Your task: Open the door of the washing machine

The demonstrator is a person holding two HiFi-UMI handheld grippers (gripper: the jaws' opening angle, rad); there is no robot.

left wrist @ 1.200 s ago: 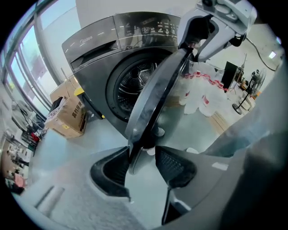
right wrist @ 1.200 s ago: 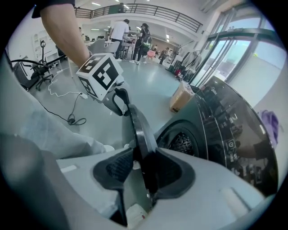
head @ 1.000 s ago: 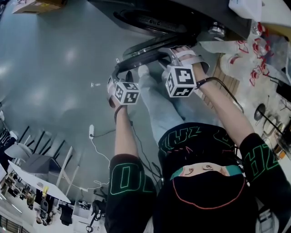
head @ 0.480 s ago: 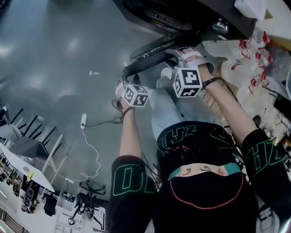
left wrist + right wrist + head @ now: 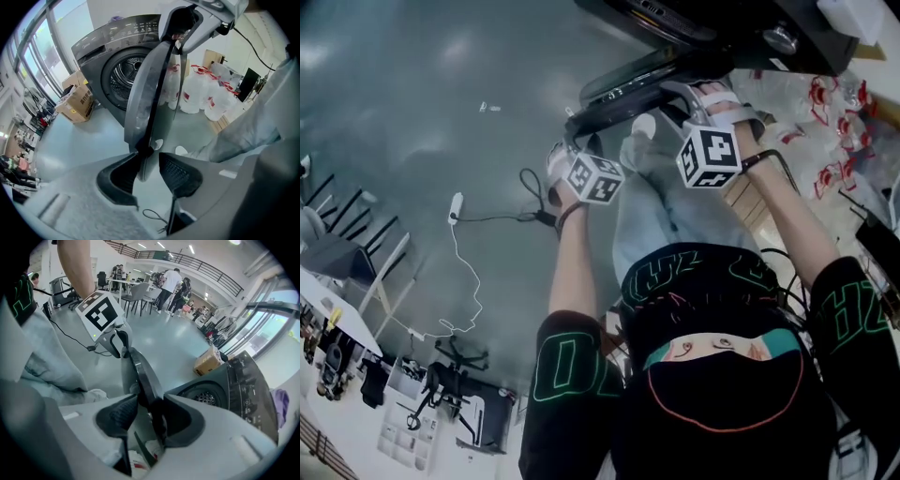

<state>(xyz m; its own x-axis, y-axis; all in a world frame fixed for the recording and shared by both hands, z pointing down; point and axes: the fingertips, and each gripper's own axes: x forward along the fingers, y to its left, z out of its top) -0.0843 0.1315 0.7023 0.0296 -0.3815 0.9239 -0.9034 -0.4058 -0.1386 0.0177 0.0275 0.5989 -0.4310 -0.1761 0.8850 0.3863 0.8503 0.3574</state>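
The dark grey washing machine (image 5: 101, 51) stands with its drum (image 5: 126, 75) exposed. Its round door (image 5: 628, 84) hangs open, edge-on to both gripper views. My left gripper (image 5: 149, 161) is shut on the door's rim (image 5: 145, 103), at the left end of the door in the head view (image 5: 572, 141). At the other end of the rim, near the machine (image 5: 234, 385), is my right gripper (image 5: 694, 94). Its jaws (image 5: 149, 411) are opening with the door edge (image 5: 140, 371) between them. The edge lies against one jaw and stands clear of the other pad.
Large water jugs (image 5: 201, 93) stand right of the machine, and a cardboard box (image 5: 77, 101) to its left. A power strip with a cable (image 5: 455, 206) lies on the grey floor. The person's leg (image 5: 647, 206) is below the door. People and tables (image 5: 168, 282) are far off.
Both grippers and the door rim have shifted right and slightly up in the head view, the door swinging farther out from the machine. The power strip and cable have slid left.
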